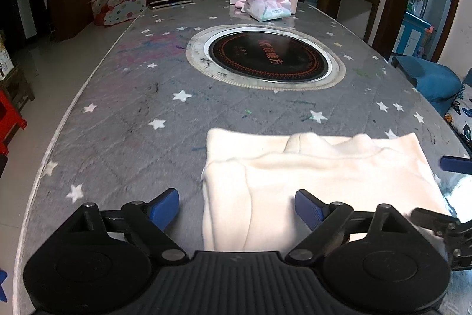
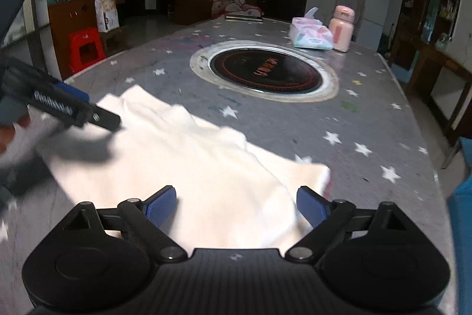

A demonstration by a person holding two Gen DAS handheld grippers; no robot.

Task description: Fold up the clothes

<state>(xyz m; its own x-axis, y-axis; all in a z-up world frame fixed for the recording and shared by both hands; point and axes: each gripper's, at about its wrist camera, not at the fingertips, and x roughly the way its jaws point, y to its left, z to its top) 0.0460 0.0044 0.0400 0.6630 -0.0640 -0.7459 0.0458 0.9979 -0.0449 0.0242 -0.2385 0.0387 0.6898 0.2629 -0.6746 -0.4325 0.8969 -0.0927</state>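
Garment: cream top (image 1: 309,182) lies folded on bench (image 1: 118,114).
Tools: left tool (image 1: 237,207), right tool (image 2: 237,204) wide, empty.
Remaining: possibly final fold.

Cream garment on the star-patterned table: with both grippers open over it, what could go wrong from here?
1. The cream garment lies loosely folded with uneven layers; a one-layer grab by the left gripper could undo the fold.
2. The right gripper works close to the left gripper; they might collide.
3. The garment sits near the table edge and may slide off.
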